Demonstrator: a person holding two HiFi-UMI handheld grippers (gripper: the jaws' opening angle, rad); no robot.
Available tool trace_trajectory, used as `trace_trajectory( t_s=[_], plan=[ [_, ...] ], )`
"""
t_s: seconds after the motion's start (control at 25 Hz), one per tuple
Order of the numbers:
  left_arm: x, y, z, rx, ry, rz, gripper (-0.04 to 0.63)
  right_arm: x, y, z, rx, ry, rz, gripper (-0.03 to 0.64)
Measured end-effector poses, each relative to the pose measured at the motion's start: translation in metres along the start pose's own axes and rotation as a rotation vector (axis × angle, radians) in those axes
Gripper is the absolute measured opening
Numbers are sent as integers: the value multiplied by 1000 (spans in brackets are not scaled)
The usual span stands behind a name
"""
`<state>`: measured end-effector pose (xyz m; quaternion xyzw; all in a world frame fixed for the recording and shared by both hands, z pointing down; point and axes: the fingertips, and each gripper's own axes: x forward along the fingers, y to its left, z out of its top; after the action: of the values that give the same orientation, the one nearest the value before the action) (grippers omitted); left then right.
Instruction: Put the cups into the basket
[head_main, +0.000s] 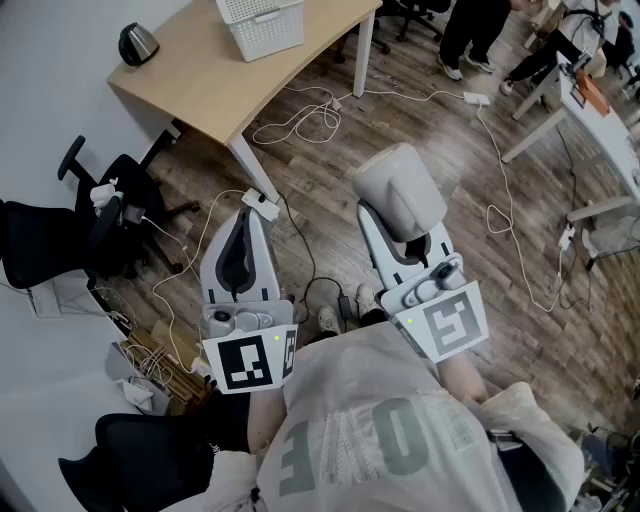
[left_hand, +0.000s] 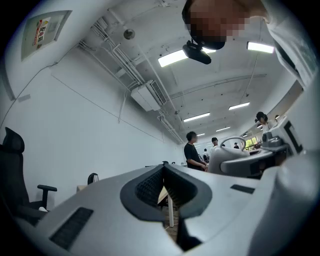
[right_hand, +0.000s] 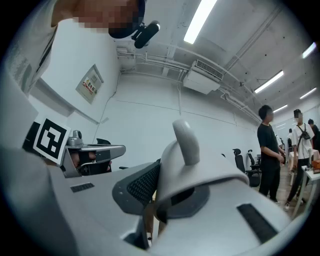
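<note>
My right gripper (head_main: 398, 226) is shut on a grey cup (head_main: 400, 188) with a handle, held in the air close in front of the person's body. In the right gripper view the cup (right_hand: 196, 167) sits between the jaws, handle pointing up. My left gripper (head_main: 245, 218) hangs beside it, shut with nothing between its pads (left_hand: 150, 189). From the left gripper view the cup (left_hand: 234, 150) shows off to the right. The white slatted basket (head_main: 262, 24) stands on the wooden table (head_main: 200, 75), far ahead of both grippers.
A dark kettle (head_main: 137, 43) sits on the table's left corner. Black office chairs (head_main: 105, 225) stand at the left. White cables (head_main: 300, 122) lie looped on the wooden floor under the table's edge. White desks (head_main: 600, 115) and people's legs (head_main: 478, 35) are at the far right.
</note>
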<state>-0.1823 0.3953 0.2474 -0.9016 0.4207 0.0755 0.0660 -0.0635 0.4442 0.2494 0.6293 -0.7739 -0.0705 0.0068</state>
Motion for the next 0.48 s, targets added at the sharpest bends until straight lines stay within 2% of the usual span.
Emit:
trace_trajectory(
  t_s=[0.48],
  plan=[
    [21, -20, -7, 22, 21, 20, 11, 1, -31, -3, 22, -33, 35, 32]
  ],
)
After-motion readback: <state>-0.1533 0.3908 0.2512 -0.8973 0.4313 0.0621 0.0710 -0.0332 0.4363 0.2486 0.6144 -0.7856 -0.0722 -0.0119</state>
